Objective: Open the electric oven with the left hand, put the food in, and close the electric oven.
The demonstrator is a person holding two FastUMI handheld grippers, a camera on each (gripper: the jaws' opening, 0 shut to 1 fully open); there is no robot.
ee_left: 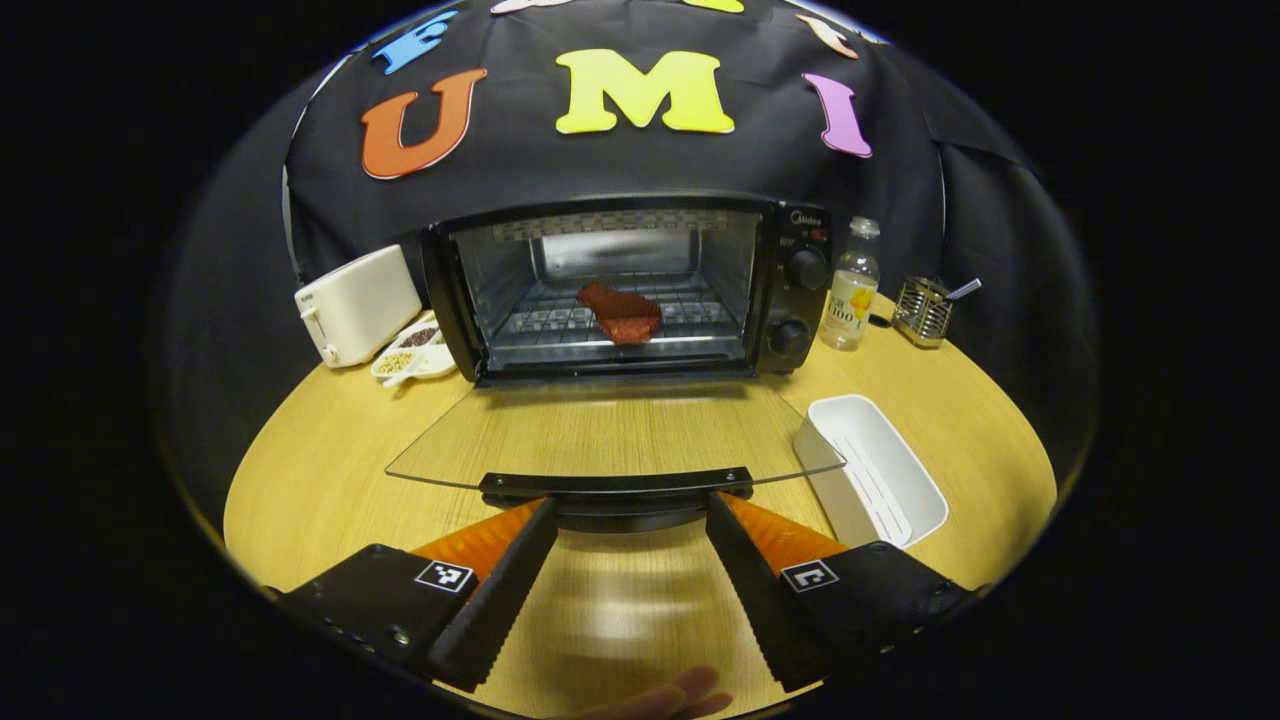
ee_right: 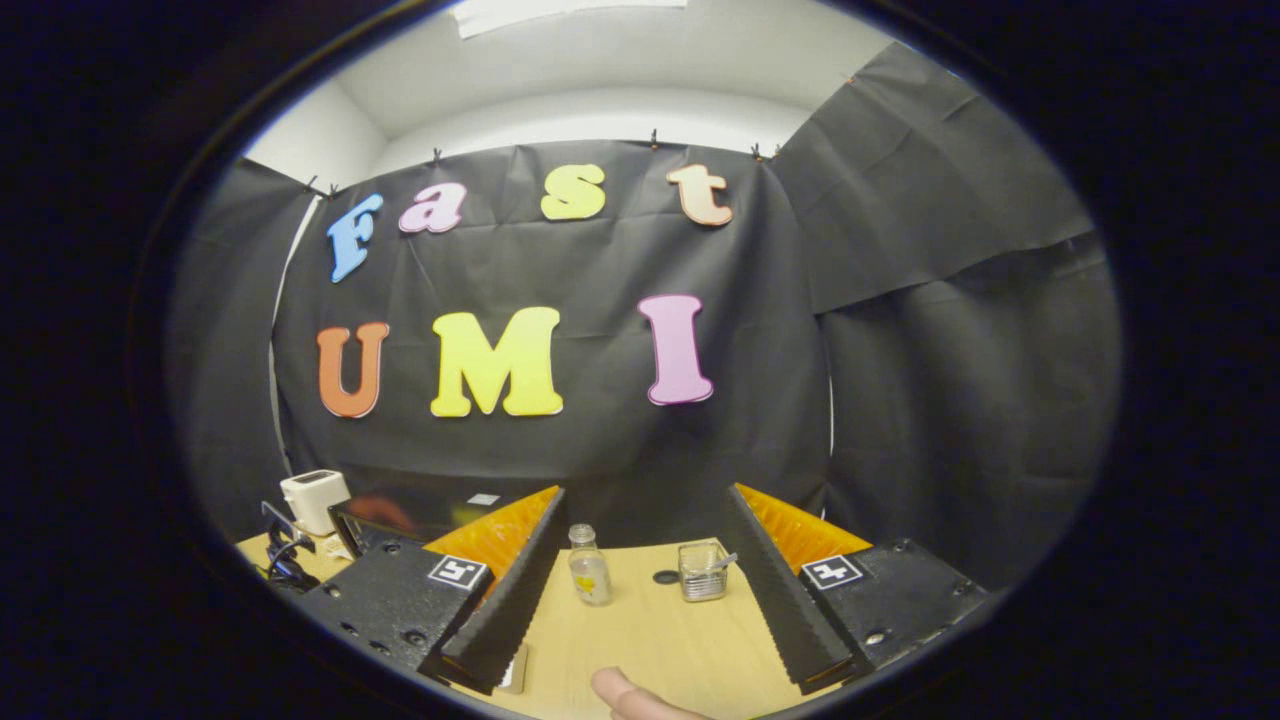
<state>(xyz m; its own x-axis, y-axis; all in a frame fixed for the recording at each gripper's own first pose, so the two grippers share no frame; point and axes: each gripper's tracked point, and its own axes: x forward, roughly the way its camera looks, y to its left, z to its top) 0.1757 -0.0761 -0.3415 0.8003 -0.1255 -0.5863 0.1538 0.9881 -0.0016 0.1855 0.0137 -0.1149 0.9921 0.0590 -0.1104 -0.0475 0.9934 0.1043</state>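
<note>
The black electric oven [ee_left: 610, 290] stands open at the back of the round wooden table [ee_left: 330, 470]. Its glass door [ee_left: 610, 430] lies flat toward me, with the black handle [ee_left: 615, 484] at the near edge. A reddish piece of food [ee_left: 620, 312] rests on the wire rack inside. My left gripper [ee_left: 630, 505] is open, its fingertips just under the handle and apart from it. My right gripper [ee_right: 645, 495] is open and empty, held high and facing the booth wall. A corner of the oven [ee_right: 400, 512] shows low on the left in the right gripper view.
A white toaster [ee_left: 355, 305] and a small dish of beans [ee_left: 415, 352] sit left of the oven. A bottle [ee_left: 850, 290] and a metal holder [ee_left: 925, 310] stand to its right. A white rectangular tray [ee_left: 880, 470] lies beside the door's right corner.
</note>
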